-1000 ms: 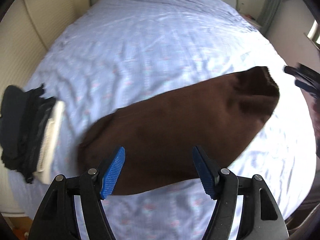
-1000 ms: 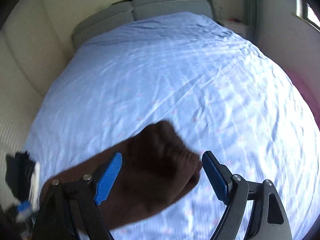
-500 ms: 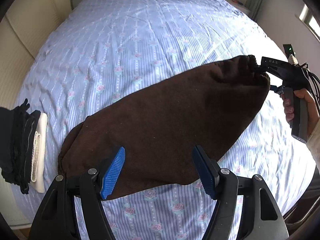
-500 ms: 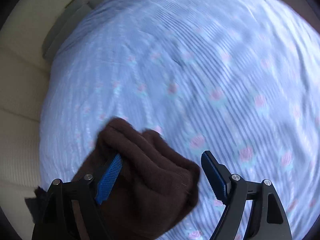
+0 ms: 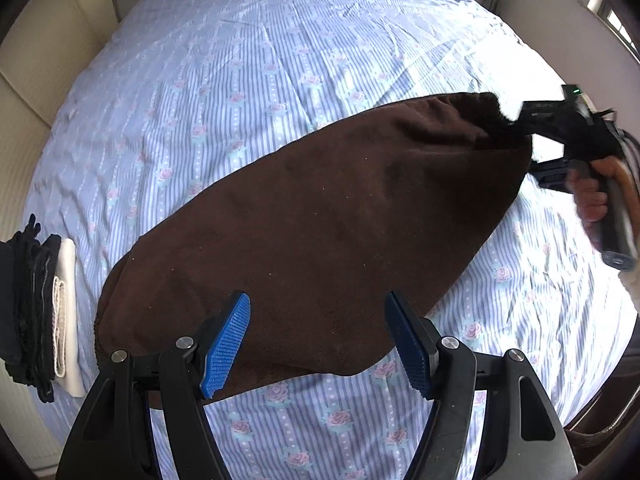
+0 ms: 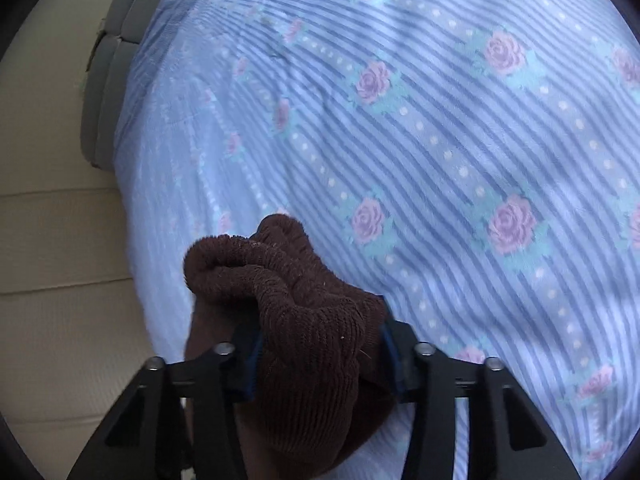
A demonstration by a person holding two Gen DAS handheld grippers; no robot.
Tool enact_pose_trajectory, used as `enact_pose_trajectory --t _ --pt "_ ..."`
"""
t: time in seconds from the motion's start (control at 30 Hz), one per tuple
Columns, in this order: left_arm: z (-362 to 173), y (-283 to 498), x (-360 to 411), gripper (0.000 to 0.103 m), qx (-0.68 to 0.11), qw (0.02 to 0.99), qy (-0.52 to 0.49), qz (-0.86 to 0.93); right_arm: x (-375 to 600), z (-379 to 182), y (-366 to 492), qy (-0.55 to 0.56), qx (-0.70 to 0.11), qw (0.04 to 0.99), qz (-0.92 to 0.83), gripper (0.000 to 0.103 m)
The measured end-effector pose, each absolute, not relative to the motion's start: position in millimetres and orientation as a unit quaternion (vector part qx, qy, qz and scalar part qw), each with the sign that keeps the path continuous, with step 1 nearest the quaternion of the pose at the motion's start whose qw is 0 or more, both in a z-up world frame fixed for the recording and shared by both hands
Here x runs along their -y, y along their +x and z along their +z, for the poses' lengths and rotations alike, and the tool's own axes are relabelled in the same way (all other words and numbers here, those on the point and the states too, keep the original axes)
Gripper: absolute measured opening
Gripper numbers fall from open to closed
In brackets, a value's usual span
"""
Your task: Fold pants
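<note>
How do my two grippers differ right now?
The right gripper is closed on a bunched end of the brown pants; the left gripper is open and holds nothing. The right sits at the pants' far right end; the left hovers over their near edge. Both have blue finger pads.

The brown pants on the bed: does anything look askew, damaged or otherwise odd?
No damage shows. The brown pants lie diagonally on the striped floral bedsheet, not yet folded square. Their ribbed end is bunched inside the right gripper, which is shut on it; the left gripper is open above the near edge.
</note>
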State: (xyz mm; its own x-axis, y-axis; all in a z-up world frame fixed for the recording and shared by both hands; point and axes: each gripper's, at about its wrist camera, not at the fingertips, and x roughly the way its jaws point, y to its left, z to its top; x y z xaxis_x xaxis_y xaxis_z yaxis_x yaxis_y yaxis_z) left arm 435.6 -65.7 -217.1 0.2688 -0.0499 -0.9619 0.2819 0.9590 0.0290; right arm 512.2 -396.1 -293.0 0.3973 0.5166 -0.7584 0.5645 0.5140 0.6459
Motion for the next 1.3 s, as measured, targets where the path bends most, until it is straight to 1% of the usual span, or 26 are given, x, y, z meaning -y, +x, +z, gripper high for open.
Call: enact_pose_trajectory --t 0.13,0.23,0.3,0.33,0.4,0.47,0.6,0.67,0.7,0.73,0.8,0.9,0.97,1.03,1.17,1.23,1.3 --pt "-221 436 59 0.069 -0.605 0.786 0.063 -0.11 406 -243 488 0.484 -0.5 0.718 -0.019 0.037" --pt "-224 436 56 0.069 -0.611 0.783 0.045 -0.108 419 -209 459 0.455 -0.47 0.753 -0.072 0.037" --pt "-228 435 60 0.069 -0.615 0.779 0.041 -0.113 426 -206 448 0.416 -0.477 0.765 -0.119 0.036" --pt "-231 435 64 0.069 -0.618 0.777 0.041 -0.116 429 -212 442 0.416 -0.485 0.758 -0.13 0.037" --pt "-234 434 68 0.068 -0.62 0.774 0.04 -0.119 429 -223 440 0.407 -0.5 0.756 -0.115 0.037" --pt "-235 432 72 0.068 -0.621 0.773 0.034 -0.123 421 -222 438 0.382 -0.508 0.765 -0.104 0.037" --pt "-240 434 65 0.068 -0.631 0.768 0.01 -0.111 409 -207 448 0.364 -0.492 0.784 -0.1 0.037" --pt "-240 437 59 0.065 -0.633 0.766 -0.02 -0.109 402 -193 445 0.347 -0.488 0.795 -0.101 0.037" --pt "-239 438 57 0.061 -0.632 0.767 -0.033 -0.109 395 -178 443 0.33 -0.482 0.806 -0.096 0.037" --pt "-239 439 56 0.06 -0.629 0.767 -0.047 -0.113 386 -165 440 0.31 -0.476 0.818 -0.089 0.037" --pt "-241 442 58 0.057 -0.629 0.766 -0.05 -0.119 366 -135 434 0.258 -0.46 0.846 -0.076 0.037" --pt "-248 442 73 0.046 -0.636 0.757 -0.046 -0.141 335 -100 426 0.209 -0.437 0.873 -0.052 0.037" --pt "-257 442 87 0.045 -0.644 0.747 -0.046 -0.161 323 -88 423 0.197 -0.428 0.881 -0.036 0.037" --pt "-274 443 101 0.041 -0.661 0.73 -0.041 -0.171 314 -80 420 0.193 -0.424 0.884 -0.024 0.037" --pt "-301 454 114 0.041 -0.682 0.713 -0.023 -0.16 305 -85 415 0.201 -0.437 0.877 -0.014 0.037" --pt "-306 462 115 0.041 -0.693 0.703 -0.02 -0.16 302 -90 413 0.2 -0.442 0.874 -0.015 0.037" --pt "-297 468 110 0.04 -0.697 0.698 -0.027 -0.162 298 -88 409 0.194 -0.444 0.874 -0.019 0.037"
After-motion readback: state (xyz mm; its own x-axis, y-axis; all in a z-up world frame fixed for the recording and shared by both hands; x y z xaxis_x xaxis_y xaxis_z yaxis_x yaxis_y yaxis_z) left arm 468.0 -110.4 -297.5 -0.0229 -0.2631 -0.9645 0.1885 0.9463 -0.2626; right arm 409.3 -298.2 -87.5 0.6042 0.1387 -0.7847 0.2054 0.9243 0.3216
